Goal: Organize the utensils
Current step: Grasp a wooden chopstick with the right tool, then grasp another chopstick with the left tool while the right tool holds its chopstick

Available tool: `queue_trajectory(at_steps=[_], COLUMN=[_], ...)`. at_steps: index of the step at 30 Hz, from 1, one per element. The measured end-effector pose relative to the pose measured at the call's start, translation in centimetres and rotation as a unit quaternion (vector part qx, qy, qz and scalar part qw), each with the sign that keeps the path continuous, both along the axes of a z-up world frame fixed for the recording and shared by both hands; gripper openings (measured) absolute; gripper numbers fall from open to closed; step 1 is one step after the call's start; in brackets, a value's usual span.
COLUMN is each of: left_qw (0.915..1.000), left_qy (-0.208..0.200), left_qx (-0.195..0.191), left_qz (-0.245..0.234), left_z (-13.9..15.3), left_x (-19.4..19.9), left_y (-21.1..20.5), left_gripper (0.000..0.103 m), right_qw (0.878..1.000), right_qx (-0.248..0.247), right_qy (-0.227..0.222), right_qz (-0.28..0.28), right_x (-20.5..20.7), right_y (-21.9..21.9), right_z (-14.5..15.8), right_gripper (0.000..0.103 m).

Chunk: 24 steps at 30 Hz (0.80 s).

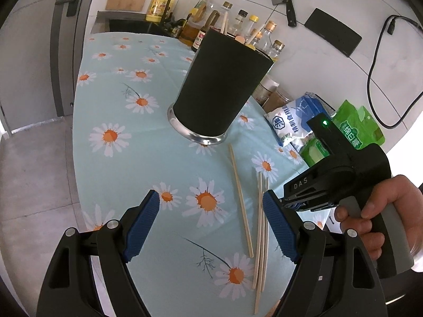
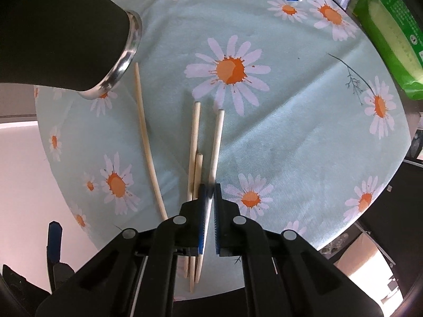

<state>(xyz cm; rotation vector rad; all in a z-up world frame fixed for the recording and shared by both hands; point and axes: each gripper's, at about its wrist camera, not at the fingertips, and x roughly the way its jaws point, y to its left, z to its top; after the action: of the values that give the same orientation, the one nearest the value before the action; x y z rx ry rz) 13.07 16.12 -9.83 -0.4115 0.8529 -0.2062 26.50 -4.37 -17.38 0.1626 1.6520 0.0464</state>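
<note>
A tall black utensil holder (image 1: 222,84) with a steel base stands on the daisy tablecloth (image 1: 127,174), with a few chopsticks poking out of its top. Several wooden chopsticks (image 1: 260,237) lie on the cloth in front of it, one chopstick (image 1: 240,203) apart to the left. My left gripper (image 1: 211,224) hangs open above the cloth, left of the bundle, holding nothing. My right gripper (image 2: 210,189) points down, shut on the rightmost chopstick (image 2: 218,142), which runs between its blue pads. Two chopsticks (image 2: 194,145) lie just to its left. The holder (image 2: 66,31) is at upper left.
Oil and sauce bottles (image 1: 238,23) line the wall behind the holder, with a sink (image 1: 127,23) to their left. A white salt bag (image 1: 288,124) and a green bag (image 1: 362,129) sit at the right. A hand (image 1: 375,211) holds the right gripper's handle. The table's edge (image 2: 343,237) is close.
</note>
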Motion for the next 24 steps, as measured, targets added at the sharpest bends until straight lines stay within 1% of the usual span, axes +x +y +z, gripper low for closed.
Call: queue_trajectory(at_steps=[3,5,8,11,13,20,24], left_qw=[1.0000,1.0000,0.9999,0.9998,0.9999,0.9998,0.9994], left_qy=[-0.001,-0.006,-0.006,-0.013,-0.010,0.004,0.014], left_qx=[-0.001,0.002,-0.006,0.000,0.000,0.020,0.029], left_qz=[-0.004,0.000,0.006,0.011,0.009,-0.003,-0.009], left_z=[-0.2,-0.1,-0.2,0.1,0.1,0.1,0.0], left_x=[0.0,0.1,0.3,0.4,0.6,1.1,1.9], left_y=[-0.1,0.0,0.3,0.1,0.0,-1.4,-2.2], left_gripper=[0.078,0.078,0.078,0.078,0.078,0.078,0.078], right_qw=[1.000,1.000,0.999,0.999,0.999,0.999,0.999], right_qx=[-0.021,-0.025,-0.028,-0.035,-0.027,0.004,0.024], right_qy=[-0.010,-0.013,-0.015,-0.027,-0.028,-0.030,-0.033], right_qz=[0.012,0.011,0.009,0.026,0.028,0.015,0.017], right_x=[-0.2,-0.5,-0.8,-1.2,-1.4,-1.7,-1.6], right_y=[1.5,1.9,2.2,2.5,2.5,0.2,-0.9], right_z=[0.0,0.0,0.1,0.2,0.1,0.3,0.9], right_gripper=[0.005,0.005,0.005,0.005,0.005,0.005,0.005])
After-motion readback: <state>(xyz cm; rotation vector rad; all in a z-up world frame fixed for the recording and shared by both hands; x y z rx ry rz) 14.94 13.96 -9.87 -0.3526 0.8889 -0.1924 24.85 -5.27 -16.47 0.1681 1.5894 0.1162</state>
